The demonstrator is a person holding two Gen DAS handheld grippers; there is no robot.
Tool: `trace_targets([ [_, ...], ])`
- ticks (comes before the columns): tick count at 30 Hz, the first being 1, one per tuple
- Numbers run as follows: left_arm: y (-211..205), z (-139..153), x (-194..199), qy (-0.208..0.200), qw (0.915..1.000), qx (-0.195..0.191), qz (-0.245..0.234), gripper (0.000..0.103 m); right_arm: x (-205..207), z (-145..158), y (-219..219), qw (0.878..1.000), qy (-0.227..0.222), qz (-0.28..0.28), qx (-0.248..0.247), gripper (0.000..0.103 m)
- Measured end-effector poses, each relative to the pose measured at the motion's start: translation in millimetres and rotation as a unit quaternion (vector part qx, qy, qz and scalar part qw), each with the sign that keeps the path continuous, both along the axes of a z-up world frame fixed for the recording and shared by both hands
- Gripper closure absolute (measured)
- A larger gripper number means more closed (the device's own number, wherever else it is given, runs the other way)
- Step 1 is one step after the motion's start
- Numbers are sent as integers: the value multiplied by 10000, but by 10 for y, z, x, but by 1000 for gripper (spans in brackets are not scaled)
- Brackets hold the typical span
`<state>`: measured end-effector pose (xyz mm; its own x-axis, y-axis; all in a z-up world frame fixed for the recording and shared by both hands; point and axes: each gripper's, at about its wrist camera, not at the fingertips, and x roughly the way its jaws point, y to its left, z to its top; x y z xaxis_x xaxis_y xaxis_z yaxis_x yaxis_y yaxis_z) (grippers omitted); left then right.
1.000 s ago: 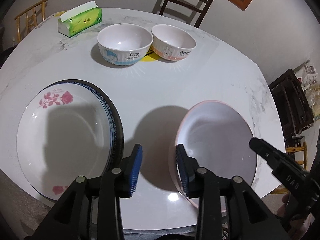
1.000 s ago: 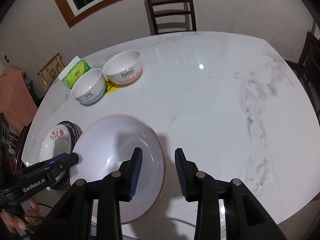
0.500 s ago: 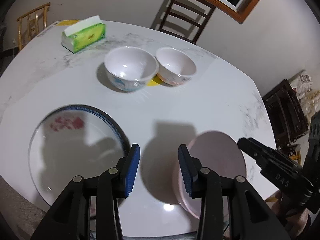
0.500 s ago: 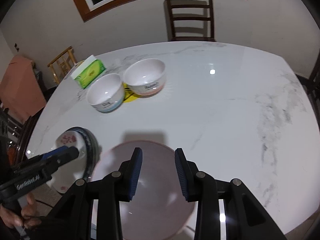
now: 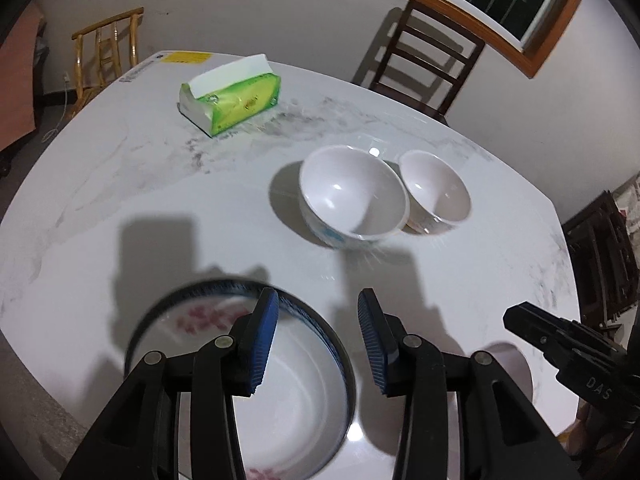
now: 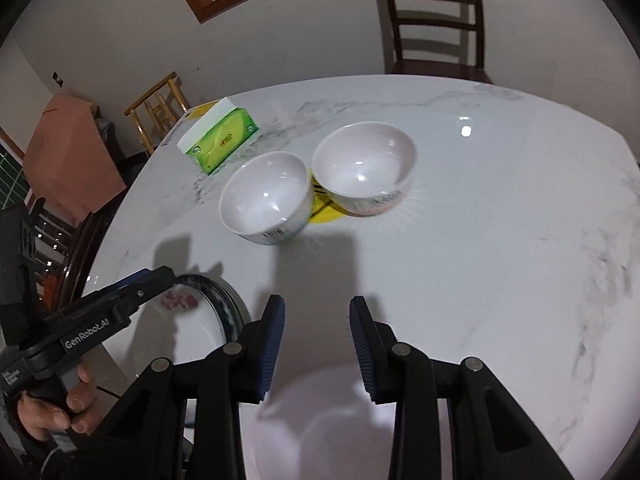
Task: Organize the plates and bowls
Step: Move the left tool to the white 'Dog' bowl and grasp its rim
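Two white bowls stand side by side mid-table: a blue-printed bowl [image 5: 352, 196] [image 6: 266, 196] and a pink-printed bowl [image 5: 436, 192] [image 6: 362, 164]. A flower plate [image 5: 288, 408] [image 6: 200, 320] lies on a dark blue-rimmed plate [image 5: 340, 352] at the near edge, under my left gripper [image 5: 318, 336], which is open and holds nothing. A pale pink plate [image 6: 320, 420] [image 5: 512, 364] lies flat beneath my right gripper [image 6: 318, 332], also open with nothing between its pads. Both grippers hang above the table, short of the bowls.
A green tissue pack [image 5: 232, 100] [image 6: 220, 140] lies at the far left of the marble table [image 6: 500, 240]. A dark wooden chair [image 6: 432, 20] stands behind the table and a light wooden chair [image 5: 108, 48] at the left. A hand [image 6: 52, 412] holds the left gripper's handle.
Both grippers have moved forward and a little up, away from the plates and nearer the bowls. The plates have slid to the bottom of both views.
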<state>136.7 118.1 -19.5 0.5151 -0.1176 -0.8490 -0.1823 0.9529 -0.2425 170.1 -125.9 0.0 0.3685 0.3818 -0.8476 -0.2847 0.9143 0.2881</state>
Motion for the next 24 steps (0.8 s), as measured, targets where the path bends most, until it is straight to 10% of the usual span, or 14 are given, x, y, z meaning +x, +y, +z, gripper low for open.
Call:
trace_targets([
  [24, 264, -468, 1088, 404, 9988, -149, 232, 67, 1177, -549, 689, 9966, 614, 442, -321, 69],
])
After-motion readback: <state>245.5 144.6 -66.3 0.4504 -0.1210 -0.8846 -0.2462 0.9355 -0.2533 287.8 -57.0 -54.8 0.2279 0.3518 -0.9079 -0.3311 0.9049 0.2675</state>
